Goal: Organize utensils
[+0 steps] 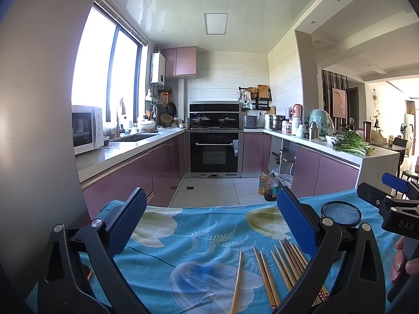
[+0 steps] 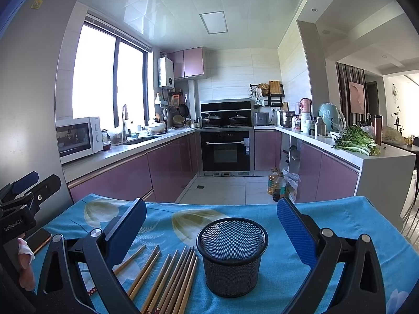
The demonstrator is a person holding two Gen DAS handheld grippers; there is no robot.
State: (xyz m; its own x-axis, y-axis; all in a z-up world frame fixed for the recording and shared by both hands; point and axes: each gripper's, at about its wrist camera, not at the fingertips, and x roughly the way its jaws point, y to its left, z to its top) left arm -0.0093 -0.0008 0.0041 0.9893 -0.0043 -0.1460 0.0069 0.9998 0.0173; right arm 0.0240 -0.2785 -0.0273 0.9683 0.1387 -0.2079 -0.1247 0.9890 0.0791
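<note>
While both grippers hang with fingers apart and empty, wooden chopsticks [image 2: 167, 277] lie just left of black mesh cup [image 2: 232, 253], long axes fanning away; left gripper [image 1: 209, 219] nearer than right gripper [image 2: 211, 222]

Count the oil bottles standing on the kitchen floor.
2: a yellow-oil bottle and a darker bottle right beside it, near the right-hand cabinets. Others may hide behind the table.

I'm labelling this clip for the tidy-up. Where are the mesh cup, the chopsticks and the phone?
mesh cup [image 2: 232, 259]: right wrist view, on its front wall.
chopsticks [image 2: 175, 280]: right wrist view, mid-length in the bundle lying left of the cup.
phone [image 2: 39, 239]: right wrist view, on its dark face at the cloth's left edge.
</note>
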